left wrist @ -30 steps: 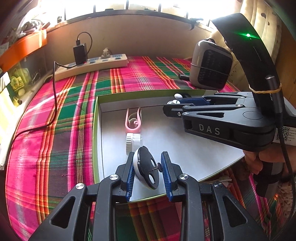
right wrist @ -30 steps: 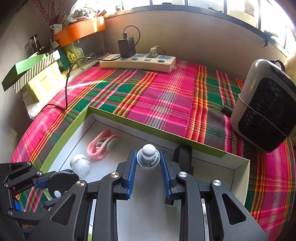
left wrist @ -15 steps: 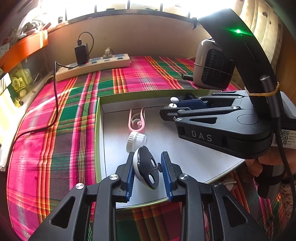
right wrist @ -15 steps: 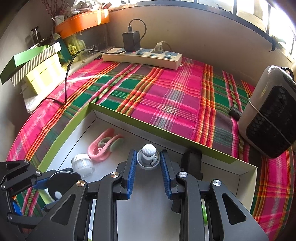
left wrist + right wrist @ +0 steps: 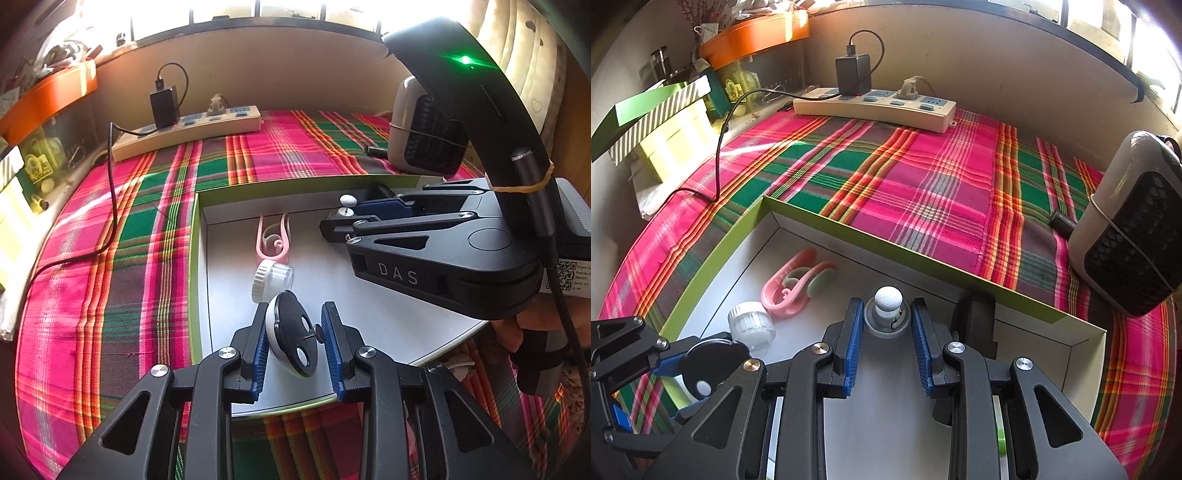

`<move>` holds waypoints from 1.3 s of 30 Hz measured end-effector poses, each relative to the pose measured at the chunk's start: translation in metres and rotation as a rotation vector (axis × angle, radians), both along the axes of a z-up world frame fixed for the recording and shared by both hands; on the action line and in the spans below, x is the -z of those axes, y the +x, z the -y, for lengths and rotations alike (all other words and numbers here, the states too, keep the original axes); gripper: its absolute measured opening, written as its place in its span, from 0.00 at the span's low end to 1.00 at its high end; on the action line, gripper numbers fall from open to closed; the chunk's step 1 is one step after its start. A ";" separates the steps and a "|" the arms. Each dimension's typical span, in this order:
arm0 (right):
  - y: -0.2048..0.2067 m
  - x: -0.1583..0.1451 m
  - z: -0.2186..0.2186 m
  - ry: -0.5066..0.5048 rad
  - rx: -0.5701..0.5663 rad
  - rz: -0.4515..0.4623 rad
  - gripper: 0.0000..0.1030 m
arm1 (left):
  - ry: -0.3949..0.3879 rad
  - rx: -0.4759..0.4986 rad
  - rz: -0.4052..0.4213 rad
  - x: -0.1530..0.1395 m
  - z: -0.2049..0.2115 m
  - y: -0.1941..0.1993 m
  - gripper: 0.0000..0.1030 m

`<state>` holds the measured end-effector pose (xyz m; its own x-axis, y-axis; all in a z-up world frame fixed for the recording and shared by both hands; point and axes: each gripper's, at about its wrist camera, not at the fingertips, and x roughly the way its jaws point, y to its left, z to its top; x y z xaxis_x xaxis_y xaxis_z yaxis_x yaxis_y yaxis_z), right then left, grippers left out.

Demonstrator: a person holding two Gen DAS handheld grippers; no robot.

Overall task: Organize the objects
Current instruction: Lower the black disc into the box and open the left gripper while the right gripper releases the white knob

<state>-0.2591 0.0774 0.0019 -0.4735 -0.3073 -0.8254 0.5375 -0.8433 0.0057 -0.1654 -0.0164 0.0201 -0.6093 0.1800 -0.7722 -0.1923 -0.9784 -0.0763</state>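
Two items already lie in the green-edged box (image 5: 827, 226) on the plaid cloth (image 5: 923, 192): a pink clip (image 5: 798, 284) and a small clear jar (image 5: 751, 325) on its side, just beside each other near the box's left wall. Two more appear to be on their way in. The left gripper (image 5: 293, 341), over the box's near edge, holds a black-and-white disc (image 5: 291, 332) edge-up; its left pad touches the disc, while whether the disc's small pin reaches the right pad is hard to tell. The right gripper (image 5: 886, 332), over the box floor, is narrowed around a grey knob (image 5: 886, 310) with a white ball tip, both pads against its base. Neither item is set down yet
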 end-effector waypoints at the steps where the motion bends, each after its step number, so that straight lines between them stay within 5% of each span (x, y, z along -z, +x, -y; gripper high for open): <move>1: 0.000 0.000 0.000 0.001 0.001 0.000 0.27 | -0.001 0.000 0.000 0.000 0.000 0.000 0.25; 21: 0.001 0.001 -0.001 -0.007 0.022 0.003 0.28 | -0.003 -0.002 0.000 0.001 0.000 0.000 0.26; 27: 0.002 0.000 -0.003 -0.019 0.023 0.003 0.38 | -0.001 -0.005 0.001 0.001 0.000 0.001 0.29; 39: 0.010 -0.008 -0.011 -0.051 0.038 -0.014 0.43 | -0.007 -0.008 0.002 -0.002 -0.002 0.003 0.38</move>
